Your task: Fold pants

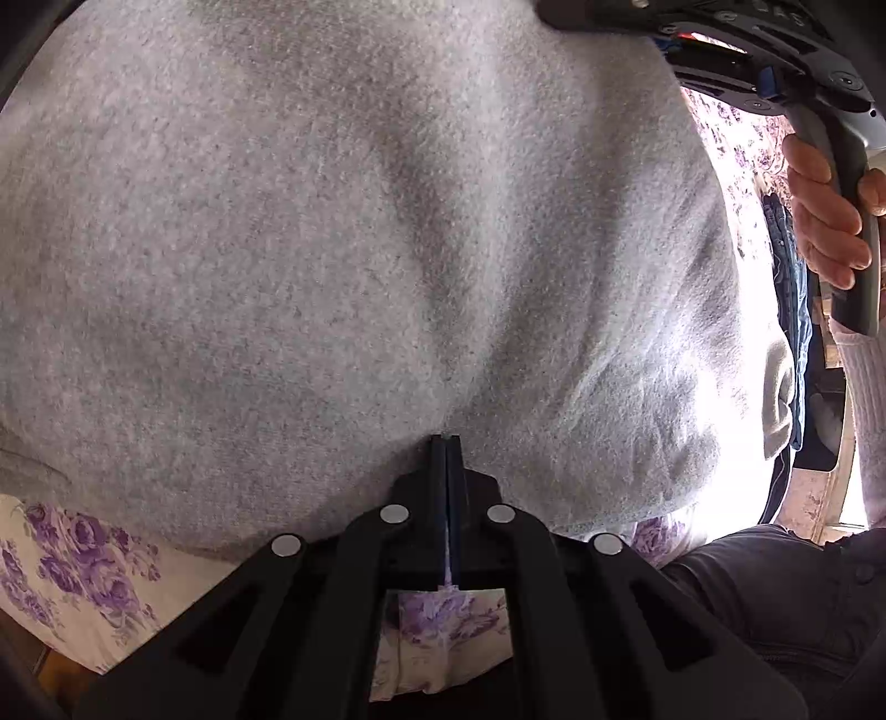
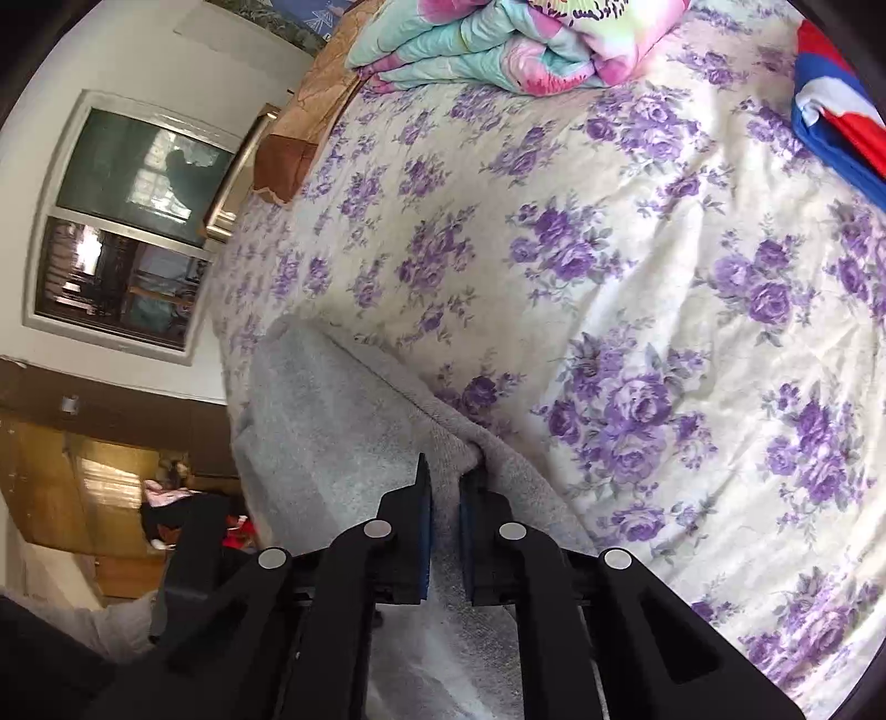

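Observation:
Grey fleece pants (image 1: 332,249) fill most of the left wrist view, lying on a bed. My left gripper (image 1: 446,440) is shut, its tips pinching the near edge of the cloth, and creases run out from that spot. In the right wrist view the pants (image 2: 310,432) lie at the bed's left side. My right gripper (image 2: 448,471) is shut on a bunched fold of the pants' edge, with grey cloth filling the narrow space between its fingers (image 2: 423,498). A person's hand (image 1: 819,221) holds the right gripper's handle at the upper right of the left wrist view.
The bed has a cream sheet with purple roses (image 2: 609,277). A folded pastel quilt (image 2: 498,44) lies at its far end and a red, white and blue cloth (image 2: 841,127) at the far right. A window (image 2: 127,221) and wooden furniture (image 2: 83,487) stand left of the bed.

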Demonstrator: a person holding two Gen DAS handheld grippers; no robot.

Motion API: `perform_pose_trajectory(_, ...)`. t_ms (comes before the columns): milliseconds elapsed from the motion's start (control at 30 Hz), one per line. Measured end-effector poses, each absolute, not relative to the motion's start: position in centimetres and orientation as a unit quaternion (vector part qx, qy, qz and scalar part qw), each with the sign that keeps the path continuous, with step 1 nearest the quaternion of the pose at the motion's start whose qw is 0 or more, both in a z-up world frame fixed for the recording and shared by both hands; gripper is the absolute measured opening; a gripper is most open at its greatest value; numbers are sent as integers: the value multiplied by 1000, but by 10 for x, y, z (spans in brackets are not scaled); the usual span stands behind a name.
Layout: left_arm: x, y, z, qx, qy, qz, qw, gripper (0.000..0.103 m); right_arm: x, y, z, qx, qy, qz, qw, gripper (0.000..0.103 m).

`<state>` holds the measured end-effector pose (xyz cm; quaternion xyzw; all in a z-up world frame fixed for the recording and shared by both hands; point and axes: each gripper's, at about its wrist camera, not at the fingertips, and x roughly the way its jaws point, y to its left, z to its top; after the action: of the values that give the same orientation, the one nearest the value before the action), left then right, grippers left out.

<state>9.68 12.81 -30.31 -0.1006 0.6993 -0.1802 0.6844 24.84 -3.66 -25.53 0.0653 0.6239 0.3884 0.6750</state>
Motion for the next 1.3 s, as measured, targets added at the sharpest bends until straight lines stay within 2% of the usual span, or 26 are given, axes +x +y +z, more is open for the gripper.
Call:
perform_pose_trajectory(167,96,122,-306,-92,696,-178,690,1,257,-7,-295,-37,653,300,695,7)
perform_pose_trajectory(267,97,120,-305,-89,698,-175,689,1,250,7,-290,-84,638,293,707,7)
perform_pose_trajectory(367,96,114,-296,-65,700,-170,691,1,251,-2,-275,-72,656,283,695,13)
perform_pose_trajectory(400,96,109,-289,-46,697,-168,696,1,249,-9,-264,-71,655,274,701,20)
perform_pose_trajectory(433,97,105,-280,-24,690,-165,704,1,247,-18,-248,-76,643,260,716,36)
perform_pose_trajectory(500,104,98,-259,-7,670,-176,721,2,235,-41,-210,-82,597,238,762,56)
perform_pose_trajectory(533,111,93,-248,-8,658,-187,729,3,225,-55,-195,-80,577,230,780,57)
perform_pose_trajectory(667,159,70,-238,7,632,-187,752,6,174,-106,-168,-28,551,208,808,55)
perform_pose_trajectory(700,172,63,-244,11,633,-181,753,6,164,-113,-169,-12,555,206,806,41)
perform_pose_trajectory(733,187,57,-254,10,639,-174,750,6,149,-124,-173,1,560,206,803,22)
perform_pose_trajectory(767,202,53,-263,4,645,-171,744,6,134,-131,-177,9,567,202,798,16)
perform_pose_trajectory(1000,244,43,-289,-13,660,-159,734,5,50,-119,-211,30,601,228,765,15)
perform_pose_trajectory(1100,242,42,-290,-6,659,-157,735,5,36,-102,-239,10,619,227,752,15)
perform_pose_trajectory(1200,238,37,-288,16,656,-154,739,6,32,-91,-289,-22,675,187,714,14)
perform_pose_trajectory(1300,234,36,-282,20,664,-144,734,6,30,-89,-285,-20,664,183,725,14)
